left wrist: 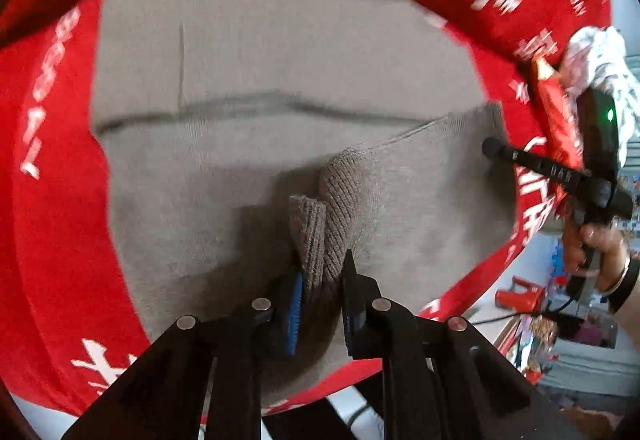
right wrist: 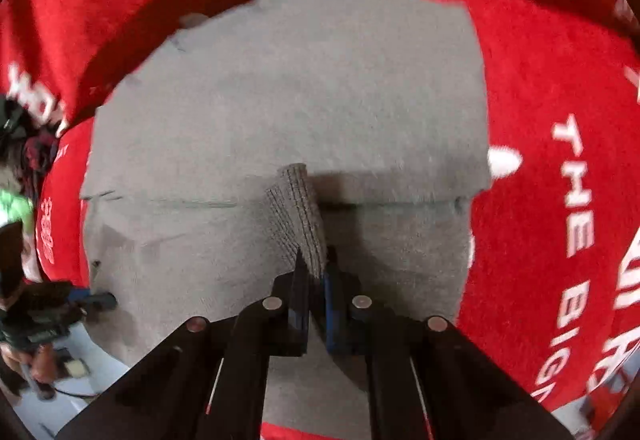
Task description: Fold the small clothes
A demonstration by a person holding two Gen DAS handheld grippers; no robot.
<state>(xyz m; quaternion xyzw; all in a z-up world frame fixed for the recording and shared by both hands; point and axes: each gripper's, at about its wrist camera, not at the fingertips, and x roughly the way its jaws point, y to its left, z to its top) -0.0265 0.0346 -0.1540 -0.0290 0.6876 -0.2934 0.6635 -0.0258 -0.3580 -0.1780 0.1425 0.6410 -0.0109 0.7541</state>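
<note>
A: Where is the grey knit garment (left wrist: 248,52)?

B: Spread flat on the red cloth (left wrist: 52,240) with white lettering that covers the surface.

A: And the left tongs (left wrist: 320,280)?

B: Nearly closed, pinching a ribbed cuff (left wrist: 320,240) raised off the garment.

A: The right tongs (right wrist: 316,268)?

B: Closed tight on another ribbed cuff (right wrist: 298,212), near the garment's middle. A hand (left wrist: 596,244) grips their handle at the far right.

You see the grey knitted garment (left wrist: 248,52) spread flat on red cloth, its ribbed cuffs (right wrist: 298,216) lifted.
</note>
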